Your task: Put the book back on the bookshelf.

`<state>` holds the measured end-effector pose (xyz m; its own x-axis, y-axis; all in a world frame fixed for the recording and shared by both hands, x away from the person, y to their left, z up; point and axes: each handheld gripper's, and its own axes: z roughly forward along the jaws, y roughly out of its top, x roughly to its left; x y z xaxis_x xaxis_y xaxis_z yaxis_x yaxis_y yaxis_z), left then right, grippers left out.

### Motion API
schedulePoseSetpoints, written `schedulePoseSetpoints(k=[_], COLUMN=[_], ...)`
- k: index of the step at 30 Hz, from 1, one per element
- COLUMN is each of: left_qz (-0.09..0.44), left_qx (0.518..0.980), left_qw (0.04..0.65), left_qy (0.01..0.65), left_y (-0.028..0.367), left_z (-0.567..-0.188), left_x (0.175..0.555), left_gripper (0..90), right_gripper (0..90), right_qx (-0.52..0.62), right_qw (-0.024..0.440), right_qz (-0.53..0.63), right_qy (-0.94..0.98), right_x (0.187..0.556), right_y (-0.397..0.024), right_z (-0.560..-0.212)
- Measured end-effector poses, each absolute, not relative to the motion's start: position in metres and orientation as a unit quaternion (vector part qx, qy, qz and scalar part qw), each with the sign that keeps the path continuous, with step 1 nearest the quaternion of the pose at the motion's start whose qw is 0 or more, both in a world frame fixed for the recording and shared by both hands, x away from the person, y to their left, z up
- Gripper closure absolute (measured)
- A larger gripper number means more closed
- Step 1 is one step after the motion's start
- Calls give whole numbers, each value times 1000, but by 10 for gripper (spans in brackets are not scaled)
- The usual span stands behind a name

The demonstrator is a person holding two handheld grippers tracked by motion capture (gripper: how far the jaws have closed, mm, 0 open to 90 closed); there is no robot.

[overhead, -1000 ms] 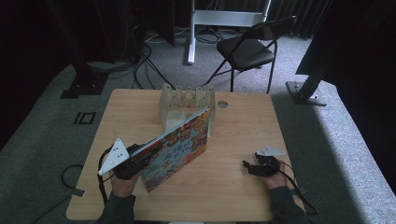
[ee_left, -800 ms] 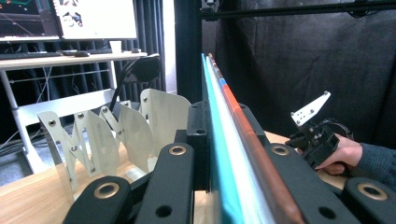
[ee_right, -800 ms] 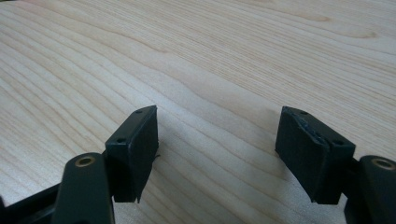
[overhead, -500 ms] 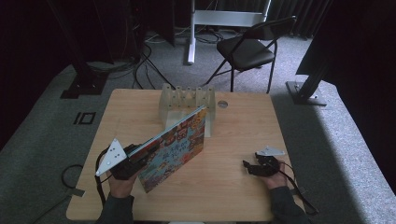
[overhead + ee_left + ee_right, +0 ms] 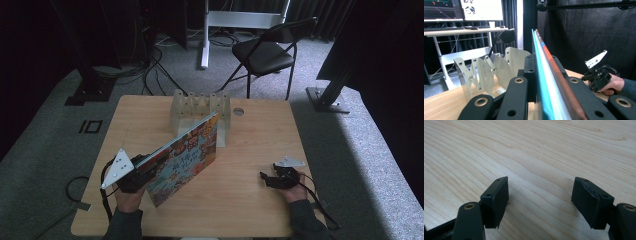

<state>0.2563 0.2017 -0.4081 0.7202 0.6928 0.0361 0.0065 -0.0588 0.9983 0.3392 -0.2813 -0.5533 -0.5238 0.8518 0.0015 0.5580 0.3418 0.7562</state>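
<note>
A thin picture book (image 5: 187, 157) with a colourful cover is held on edge and tilted over the left half of the wooden table (image 5: 250, 210). My left gripper (image 5: 149, 164) is shut on its near lower corner. In the left gripper view the book's edge (image 5: 541, 75) runs up between the two jaws of the left gripper (image 5: 544, 85). The book's far corner reaches toward a pale slotted rack (image 5: 200, 107) at the table's back; the same rack (image 5: 489, 70) stands left of the book's edge. My right gripper (image 5: 267, 179) rests on the table at the right, open, with bare wood between the jaws of the right gripper (image 5: 540, 195).
A black folding chair (image 5: 265, 52) stands behind the table. Cables (image 5: 155, 65) lie on the grey carpet at the back left. A small round fitting (image 5: 238, 111) sits in the tabletop beside the rack. The other hand with its gripper (image 5: 596, 75) is seen to the right of the book.
</note>
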Motion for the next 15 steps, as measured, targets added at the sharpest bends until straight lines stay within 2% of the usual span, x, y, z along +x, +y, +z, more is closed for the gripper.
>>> schedulePoseSetpoints(k=[15], left_qz=[280], left_qx=[668], left_qw=[631], left_qy=[277], left_y=[205], left_z=[-407], left_x=[256], left_gripper=[803], right_gripper=[294], right_qx=[444], right_qw=[202], right_qz=[363], right_qy=[794], right_x=[339], right_y=[-281], right_z=[-553])
